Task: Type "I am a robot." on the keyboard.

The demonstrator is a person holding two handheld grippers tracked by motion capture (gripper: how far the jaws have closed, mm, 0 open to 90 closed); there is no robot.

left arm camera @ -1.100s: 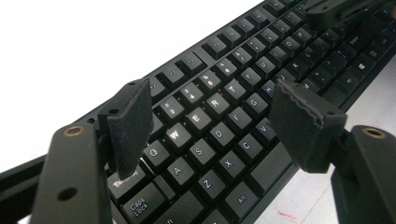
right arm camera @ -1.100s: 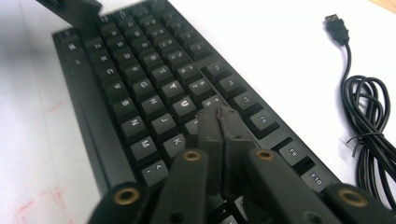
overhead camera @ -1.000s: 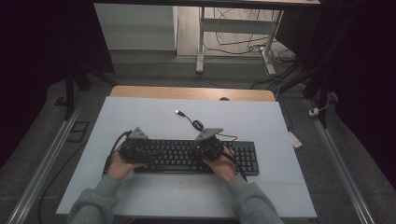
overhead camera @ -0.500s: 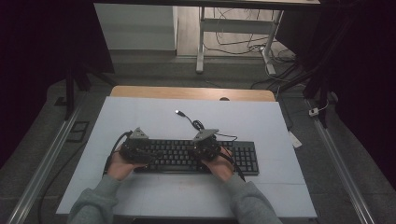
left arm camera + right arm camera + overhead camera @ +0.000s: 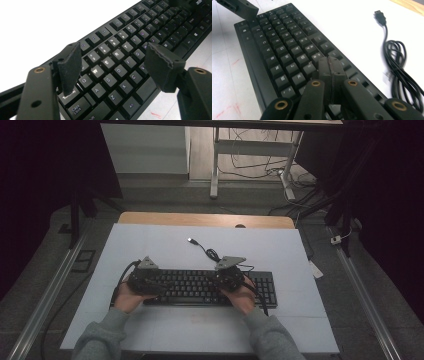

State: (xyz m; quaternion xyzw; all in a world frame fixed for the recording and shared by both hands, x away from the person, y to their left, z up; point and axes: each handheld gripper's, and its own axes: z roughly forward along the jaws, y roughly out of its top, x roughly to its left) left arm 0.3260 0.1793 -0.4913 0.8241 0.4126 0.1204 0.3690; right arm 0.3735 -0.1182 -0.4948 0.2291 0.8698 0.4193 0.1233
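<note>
keyboard [image 5: 210,288] lower centre of the high view, on table [image 5: 150,240] | left gripper [image 5: 145,280] over its left end | right gripper [image 5: 230,276] right of centre | cable [image 5: 212,254] coiled just behind, plug [image 5: 191,240] toward upper left

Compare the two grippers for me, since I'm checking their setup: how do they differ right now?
The left gripper has jaws spread wide over the keyboard's letter end; the right gripper has jaws pressed shut, tips on keys farther right. Both sit low over the keyboard, holding nothing.
</note>
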